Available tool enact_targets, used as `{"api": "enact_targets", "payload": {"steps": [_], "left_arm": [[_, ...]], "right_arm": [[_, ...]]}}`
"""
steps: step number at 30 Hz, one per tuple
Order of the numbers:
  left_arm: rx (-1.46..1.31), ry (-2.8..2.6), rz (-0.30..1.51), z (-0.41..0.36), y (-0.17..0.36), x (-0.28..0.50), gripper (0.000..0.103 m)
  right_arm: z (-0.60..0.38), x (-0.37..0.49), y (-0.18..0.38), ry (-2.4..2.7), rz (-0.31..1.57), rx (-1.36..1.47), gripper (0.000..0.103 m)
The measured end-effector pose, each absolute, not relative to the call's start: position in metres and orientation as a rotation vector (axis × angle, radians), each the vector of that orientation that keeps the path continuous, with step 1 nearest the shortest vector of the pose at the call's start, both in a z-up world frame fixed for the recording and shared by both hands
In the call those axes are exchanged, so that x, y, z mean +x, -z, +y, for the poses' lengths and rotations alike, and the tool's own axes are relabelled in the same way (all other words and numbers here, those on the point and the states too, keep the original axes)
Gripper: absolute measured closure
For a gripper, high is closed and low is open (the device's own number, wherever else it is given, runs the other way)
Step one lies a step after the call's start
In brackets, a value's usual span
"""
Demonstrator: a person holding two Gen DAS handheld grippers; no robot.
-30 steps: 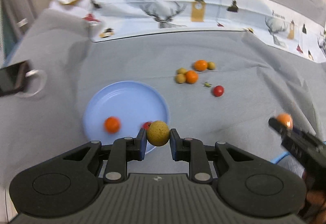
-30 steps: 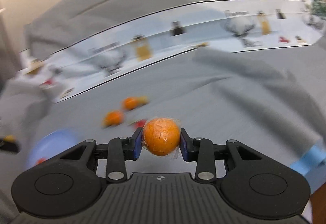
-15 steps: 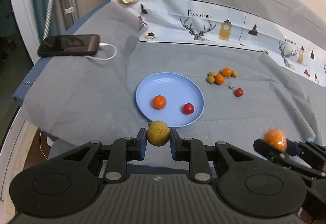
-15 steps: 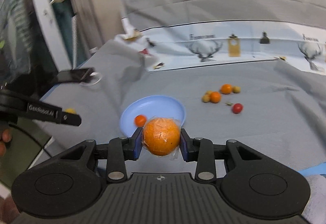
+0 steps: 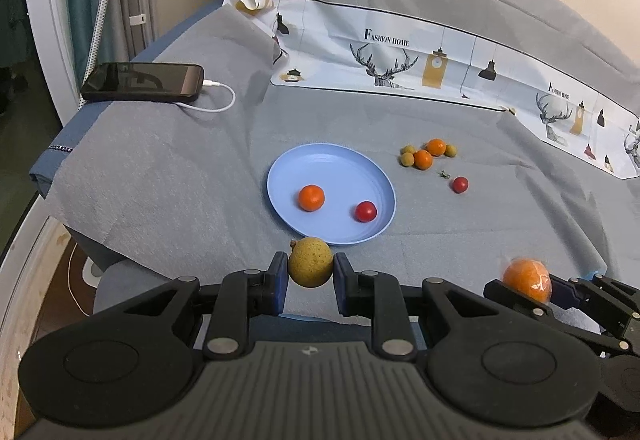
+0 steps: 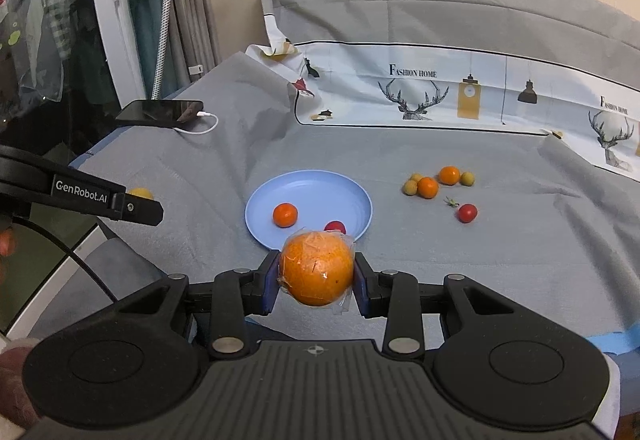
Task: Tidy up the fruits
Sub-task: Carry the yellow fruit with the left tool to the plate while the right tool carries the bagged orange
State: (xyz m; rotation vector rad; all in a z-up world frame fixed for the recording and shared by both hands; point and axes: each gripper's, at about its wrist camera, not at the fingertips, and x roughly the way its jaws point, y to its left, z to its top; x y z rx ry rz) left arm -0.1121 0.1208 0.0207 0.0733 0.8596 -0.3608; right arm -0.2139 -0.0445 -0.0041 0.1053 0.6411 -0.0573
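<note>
Fruits are split three ways on the grey bedspread [image 5: 160, 176]: two on the blue plate [image 5: 280, 176], a loose cluster beyond it, and one in each gripper. On the plate lie a small orange [image 5: 311, 197] and a red tomato [image 5: 366, 211], well apart. Off to the right of the plate, two oranges [image 5: 430, 153] and three small yellow-green fruits [image 5: 407, 159] are bunched together, touching, with a second tomato [image 5: 460, 184] near them. The left gripper [image 5: 310, 285] is clamped on a speckled yellow-green fruit [image 5: 311, 267], held above the bed edge just short of the plate. The right gripper [image 6: 316, 285] is clamped on a larger orange [image 6: 317, 267] wrapped in clear film that crinkles loose below it. Both fruits are judged to be held ready for setting onto the plate, which is where the sorted pieces are being gathered. A phone [image 5: 144, 82] on a white cable [image 5: 216, 106] lies far left, clear of the work.
</note>
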Motion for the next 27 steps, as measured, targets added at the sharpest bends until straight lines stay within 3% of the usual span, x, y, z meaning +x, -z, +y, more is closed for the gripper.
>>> {"api": "enact_targets", "payload": {"steps": [27], "left_arm": [[0.068,0.363,0.872,0.1204,-0.0158,-0.1062,0.077]], "right_arm": [[-0.0455,-0.207,0.0097,0.057,0.667,0.109,0.065]]}}
